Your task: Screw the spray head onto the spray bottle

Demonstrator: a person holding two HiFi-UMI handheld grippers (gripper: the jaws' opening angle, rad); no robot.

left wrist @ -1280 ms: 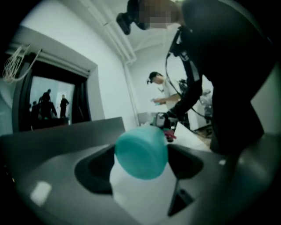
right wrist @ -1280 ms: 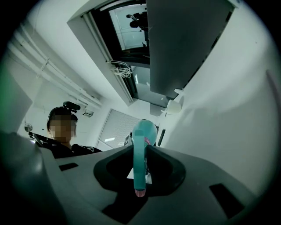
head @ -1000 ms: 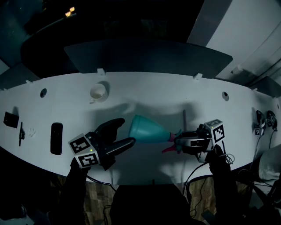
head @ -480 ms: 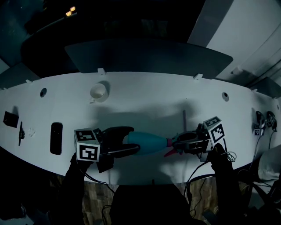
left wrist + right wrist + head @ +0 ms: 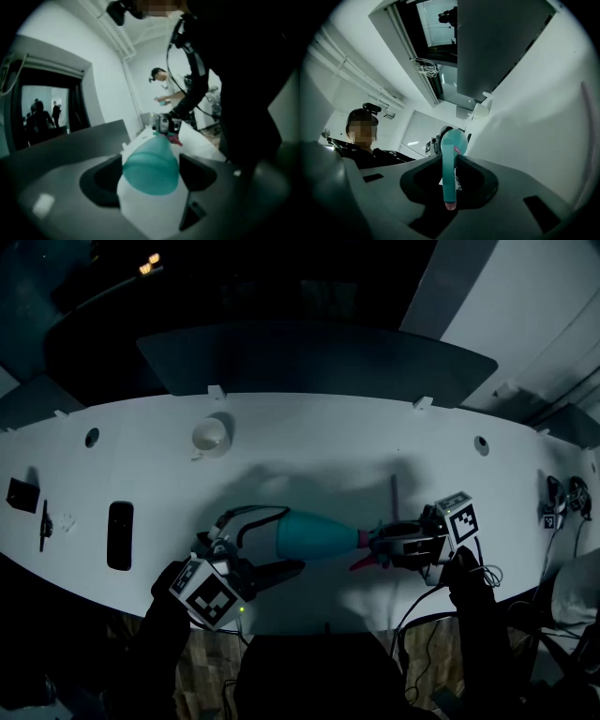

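The bench (image 5: 309,427) is a long white surface with a curved near edge. All work takes place above the middle of that near edge.

The spray bottle (image 5: 314,535) is teal and cone-shaped. It lies level in the air, with its wide base toward the left end of the bench and its neck toward the right end.

The left hand-held gripper (image 5: 293,540) spans the base of the bottle. Its jaws stand wide, and in the left gripper view the pads appear to bear on both sides of the base, so it is read as gripping the bottle.

The right hand-held gripper (image 5: 380,545) points level at the neck. Its jaws are closed narrowly on the spray head (image 5: 367,554), whose teal stem runs between them.

Step in hand: threading the head onto the neck, judged partly complete. Next move: hold the head fixed, keep both parts on one axis, and rotate the bottle until it seats. Misalignment risks cross-threading.
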